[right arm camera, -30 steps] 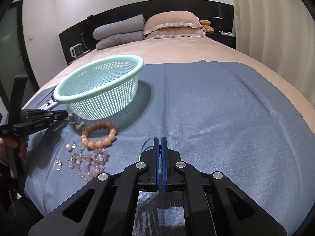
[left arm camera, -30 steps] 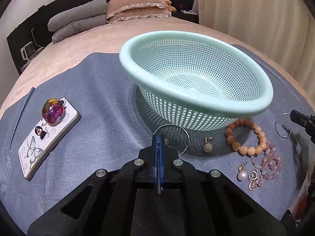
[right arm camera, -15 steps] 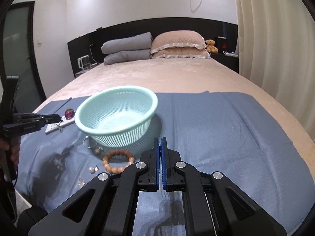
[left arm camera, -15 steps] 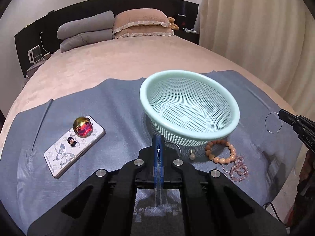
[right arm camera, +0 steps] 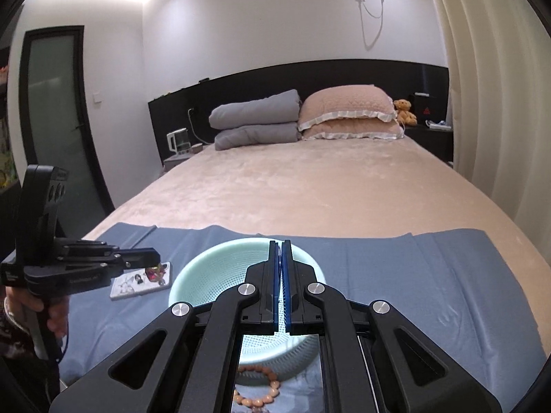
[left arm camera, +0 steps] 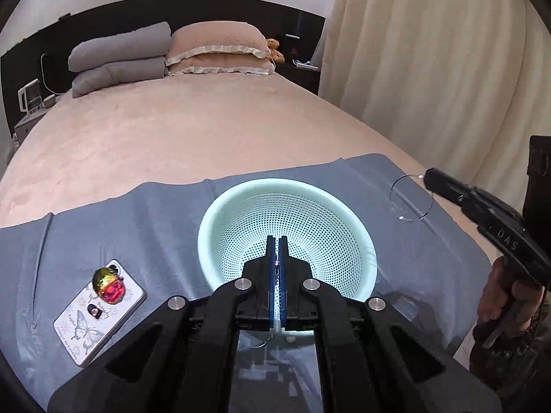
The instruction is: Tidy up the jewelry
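Note:
A mint-green mesh basket (left arm camera: 237,206) sits on the blue cloth (left arm camera: 137,227); it also shows in the right wrist view (right arm camera: 206,278). My left gripper (left arm camera: 276,241) is shut above the basket, with something thin between its pads; a thin hoop (left arm camera: 263,342) hangs below it. My right gripper (left arm camera: 427,176) is shut on a thin silver hoop (left arm camera: 409,198), held in the air right of the basket; in its own view the right gripper (right arm camera: 279,246) is over the basket. An orange bead bracelet (right arm camera: 256,390) lies in front of the basket.
A phone in a butterfly case (left arm camera: 100,313) with a shiny round grip lies on the cloth left of the basket. Pillows (left arm camera: 217,51) and folded grey quilts (left arm camera: 117,62) are at the bed's head. Curtains (left arm camera: 447,69) hang on the right.
Both grippers have risen and pulled back from the cloth to above the basket. The right gripper has carried the silver hoop up. The loose jewelry has dropped out of the left wrist view.

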The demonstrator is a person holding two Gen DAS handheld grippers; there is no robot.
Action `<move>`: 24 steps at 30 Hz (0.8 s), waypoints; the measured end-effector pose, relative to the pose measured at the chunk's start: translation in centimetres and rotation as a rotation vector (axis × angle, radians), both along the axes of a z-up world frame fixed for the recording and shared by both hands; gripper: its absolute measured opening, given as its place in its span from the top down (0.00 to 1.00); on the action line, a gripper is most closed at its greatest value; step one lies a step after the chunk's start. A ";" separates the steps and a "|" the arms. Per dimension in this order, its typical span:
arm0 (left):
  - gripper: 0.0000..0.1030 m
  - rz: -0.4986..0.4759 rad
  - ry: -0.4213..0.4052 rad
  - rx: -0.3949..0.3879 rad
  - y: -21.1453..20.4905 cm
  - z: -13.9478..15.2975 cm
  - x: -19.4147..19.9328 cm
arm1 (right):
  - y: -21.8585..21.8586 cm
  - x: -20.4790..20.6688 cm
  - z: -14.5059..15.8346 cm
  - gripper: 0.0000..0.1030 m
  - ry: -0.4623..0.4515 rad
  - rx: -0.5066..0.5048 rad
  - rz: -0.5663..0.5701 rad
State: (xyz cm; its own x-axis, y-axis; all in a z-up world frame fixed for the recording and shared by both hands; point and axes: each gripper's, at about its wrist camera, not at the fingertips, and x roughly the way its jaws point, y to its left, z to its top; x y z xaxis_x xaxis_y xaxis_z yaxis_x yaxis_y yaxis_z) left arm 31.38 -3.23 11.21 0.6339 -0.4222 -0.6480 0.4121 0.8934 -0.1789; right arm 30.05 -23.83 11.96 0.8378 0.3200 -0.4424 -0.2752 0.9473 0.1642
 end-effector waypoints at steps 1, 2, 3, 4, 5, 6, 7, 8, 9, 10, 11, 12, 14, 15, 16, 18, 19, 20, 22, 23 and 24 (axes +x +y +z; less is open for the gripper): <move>0.98 -0.002 0.012 0.001 -0.4 -0.6 0.6 | 0.3 0.9 -1.0 0.98 0.025 0.006 0.011; 0.98 -0.007 0.019 0.001 -0.7 -1.2 1.0 | 0.6 1.8 -2.1 0.98 0.056 0.008 0.023; 0.98 -0.010 0.024 0.003 -1.2 -1.8 1.4 | 0.9 2.6 -3.3 0.98 0.087 0.006 0.031; 0.98 -0.021 0.041 0.009 -1.6 -2.6 1.7 | 1.2 2.9 -4.5 0.98 0.109 0.003 0.036; 0.98 -0.033 0.059 0.009 -2.0 -3.4 2.0 | 1.4 3.4 -5.7 0.98 0.135 -0.001 0.041; 0.98 -0.034 0.069 0.016 -2.3 -4.3 2.3 | 1.7 3.7 -6.6 0.98 0.153 -0.005 0.045; 0.98 -0.032 0.078 0.034 -2.6 -5.1 2.5 | 2.0 4.1 -7.6 0.98 0.171 -0.008 0.049; 0.98 -0.033 0.086 0.049 -2.9 -5.8 2.8 | 2.1 4.2 -8.3 0.98 0.184 -0.011 0.053; 0.98 -0.035 0.096 0.056 -3.1 -6.5 3.1 | 2.3 4.4 -8.8 0.98 0.196 -0.014 0.056; 0.98 -0.036 0.103 0.065 -3.3 -7.0 3.3 | 2.5 4.7 -9.5 0.98 0.208 -0.019 0.058; 0.98 -0.037 0.106 0.069 -3.3 -7.4 3.5 | 2.7 4.9 -9.8 0.98 0.215 -0.023 0.062; 0.98 -0.039 0.112 0.071 -3.4 -7.7 3.7 | 2.8 5.0 -10.0 0.98 0.219 -0.024 0.065; 0.98 -0.031 0.109 0.083 -3.4 -8.1 4.0 | 3.1 5.1 -10.2 0.98 0.222 -0.032 0.068; 0.98 -0.028 0.105 0.090 -3.4 -8.3 4.1 | 3.3 5.2 -10.3 0.98 0.223 -0.039 0.069; 0.98 -0.027 0.105 0.091 -3.3 -8.4 4.2 | 3.5 5.2 -10.4 0.98 0.225 -0.046 0.068; 0.98 -0.017 0.100 0.104 -3.4 -8.6 4.5 | 3.5 5.4 -10.4 0.98 0.219 -0.068 0.055; 0.98 -0.015 0.093 0.118 -3.5 -8.6 4.5 | 3.6 5.4 -10.4 0.98 0.218 -0.075 0.051; 0.98 -0.013 0.085 0.135 -3.6 -8.7 4.4 | 3.5 5.5 -10.4 0.98 0.221 -0.074 0.051; 0.98 -0.012 0.082 0.142 -3.8 -8.8 4.4 | 3.4 5.6 -10.3 0.98 0.227 -0.074 0.054; 0.98 -0.012 0.084 0.140 -3.8 -8.8 4.4 | 3.4 5.5 -10.4 0.97 0.228 -0.075 0.055; 0.98 -0.007 0.080 0.143 -3.7 -8.8 4.4 | 3.4 5.6 -10.4 0.97 0.230 -0.075 0.054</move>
State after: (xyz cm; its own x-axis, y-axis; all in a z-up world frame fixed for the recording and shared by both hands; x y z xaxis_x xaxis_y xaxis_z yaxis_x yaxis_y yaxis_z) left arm 35.79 -6.95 2.37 0.5754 -0.3262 -0.7500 0.4077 0.9094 -0.0827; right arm 35.61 -20.39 1.57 0.6949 0.3207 -0.6436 -0.2890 0.9441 0.1584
